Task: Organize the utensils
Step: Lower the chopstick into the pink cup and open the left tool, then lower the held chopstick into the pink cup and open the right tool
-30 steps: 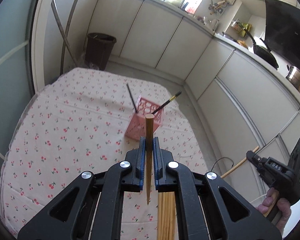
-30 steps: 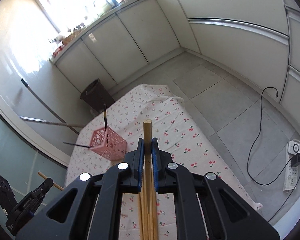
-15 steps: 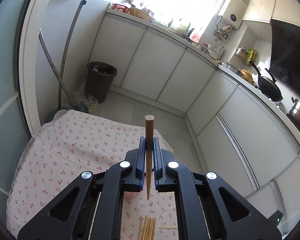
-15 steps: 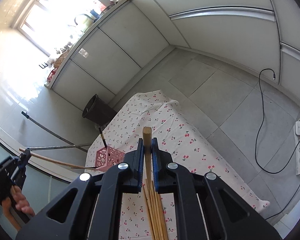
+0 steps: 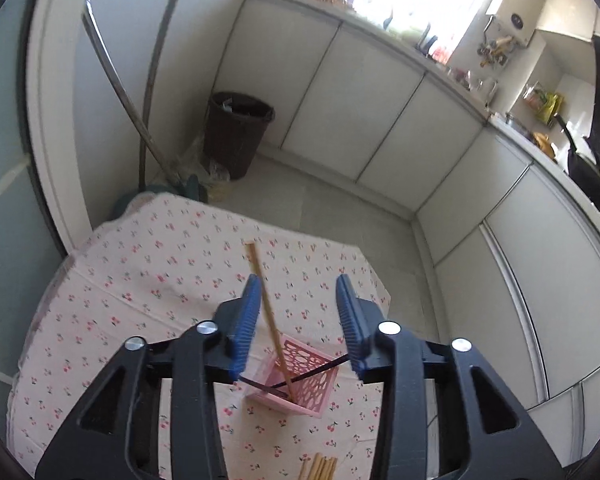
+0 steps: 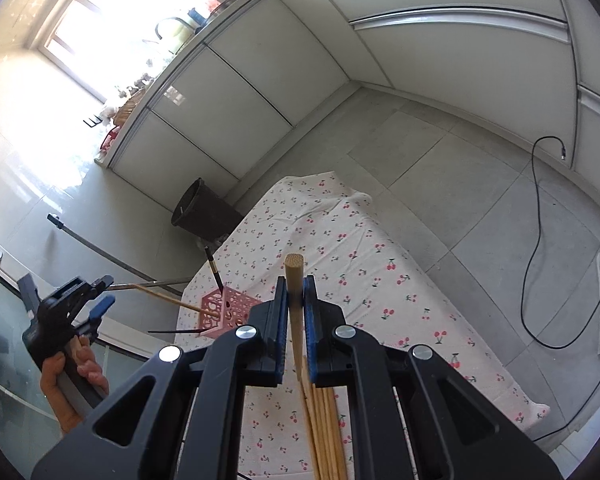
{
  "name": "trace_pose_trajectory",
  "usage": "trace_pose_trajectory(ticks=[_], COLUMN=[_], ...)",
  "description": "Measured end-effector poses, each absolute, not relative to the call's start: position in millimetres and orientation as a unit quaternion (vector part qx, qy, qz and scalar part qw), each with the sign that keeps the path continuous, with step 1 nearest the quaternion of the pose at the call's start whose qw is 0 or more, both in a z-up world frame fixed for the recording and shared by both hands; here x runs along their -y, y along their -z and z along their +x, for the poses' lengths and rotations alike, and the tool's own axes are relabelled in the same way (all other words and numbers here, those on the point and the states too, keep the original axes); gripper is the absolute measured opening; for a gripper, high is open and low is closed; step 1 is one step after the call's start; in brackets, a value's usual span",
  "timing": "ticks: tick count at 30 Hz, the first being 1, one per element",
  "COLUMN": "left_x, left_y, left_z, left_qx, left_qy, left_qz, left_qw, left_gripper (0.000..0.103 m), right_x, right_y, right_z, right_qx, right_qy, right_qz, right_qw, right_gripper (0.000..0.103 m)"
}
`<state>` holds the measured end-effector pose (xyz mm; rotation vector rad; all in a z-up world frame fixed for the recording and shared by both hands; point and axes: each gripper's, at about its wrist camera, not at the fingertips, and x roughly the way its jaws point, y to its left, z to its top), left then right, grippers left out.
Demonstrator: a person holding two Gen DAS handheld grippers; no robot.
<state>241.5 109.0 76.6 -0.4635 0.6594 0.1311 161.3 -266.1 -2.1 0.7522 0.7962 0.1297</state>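
Left gripper (image 5: 298,320), jaws just parted, has released a wooden chopstick (image 5: 269,320) into the pink perforated plastic basket (image 5: 300,376); right gripper (image 6: 296,330) jaws clamp another light, stiff, slender wooden chopstick (image 6: 294,304), best pinched near its thick end.

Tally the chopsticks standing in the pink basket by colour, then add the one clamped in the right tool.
Leaning wooden chopstick in the pink basket: 1
Black chopsticks in the basket: 2
Clamped wooden chopstick in the right tool: 1
Total: 4

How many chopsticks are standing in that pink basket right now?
3. In the pink basket: one wooden chopstick leaning between the left gripper's open fingers, and two black chopsticks angled outward.
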Motion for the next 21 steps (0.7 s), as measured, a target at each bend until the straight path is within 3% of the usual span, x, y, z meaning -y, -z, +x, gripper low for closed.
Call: trace_pose_trajectory(ticks=[5, 10, 14, 21], left_x=[-134, -151, -155, -164], left_y=[-83, -42, -15, -21], left_z=[180, 136, 140, 142], left_qx=[-0.274, -0.293, -0.341, -0.337], left_qy=[-0.064, -0.088, -0.091, -0.076], left_qz=[-0.25, -0.258, -0.248, -0.248], left_qw=[0.926, 0.916, 0.902, 0.905], left_gripper=[0.046, 0.052, 0.052, 0.052], right_x=[247, 221, 191, 158], right_y=[-25, -58, -80, -70], right_z=[170, 202, 228, 267], right_qx=[-0.351, -0.333, -0.316, -0.336], right_qy=[-0.073, -0.088, -0.09, -0.073], right_qz=[0.348, 0.351, 0.341, 0.329], right_qw=[0.866, 0.871, 0.881, 0.879], right_gripper=[0.008, 0.008, 0.008, 0.008])
